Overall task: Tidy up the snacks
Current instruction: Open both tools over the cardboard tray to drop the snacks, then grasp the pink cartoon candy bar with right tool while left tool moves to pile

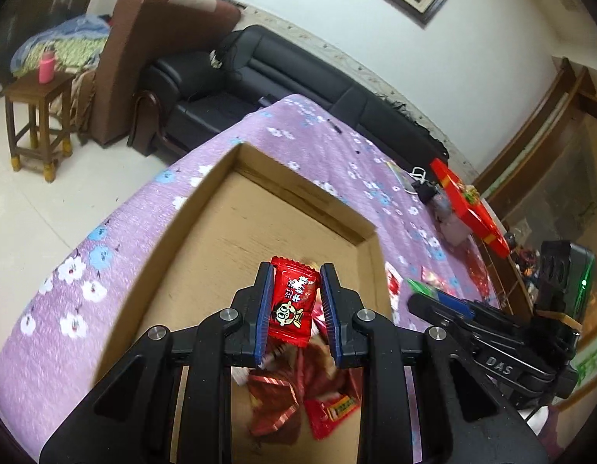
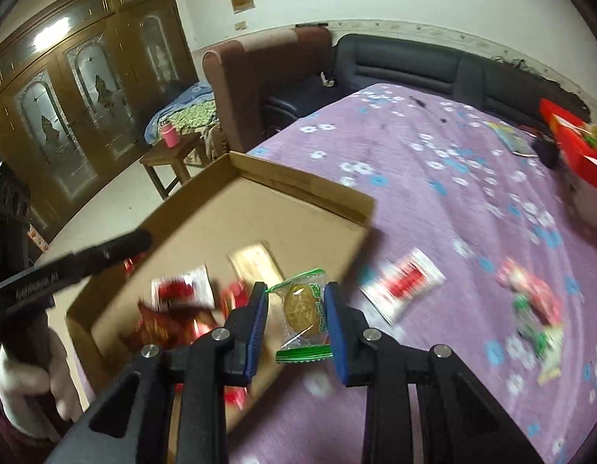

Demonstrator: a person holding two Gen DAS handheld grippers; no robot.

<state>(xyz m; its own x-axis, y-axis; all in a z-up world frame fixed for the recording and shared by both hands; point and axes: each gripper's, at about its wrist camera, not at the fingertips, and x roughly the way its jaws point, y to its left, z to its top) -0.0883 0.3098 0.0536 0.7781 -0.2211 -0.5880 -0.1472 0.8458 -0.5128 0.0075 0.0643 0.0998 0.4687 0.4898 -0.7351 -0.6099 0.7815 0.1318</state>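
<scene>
We've got the left gripper clamped on a red candy over the box, centre frame, & the right gripper clamped on a green cookie, both ready to drop in.

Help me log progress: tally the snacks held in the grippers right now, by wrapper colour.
Red wrapper: 1, candy in the left gripper
Green-trimmed clear wrapper: 1, cookie in the right gripper
Total: 2

Home living room: sofa, armchair, wooden cabinet.
</scene>
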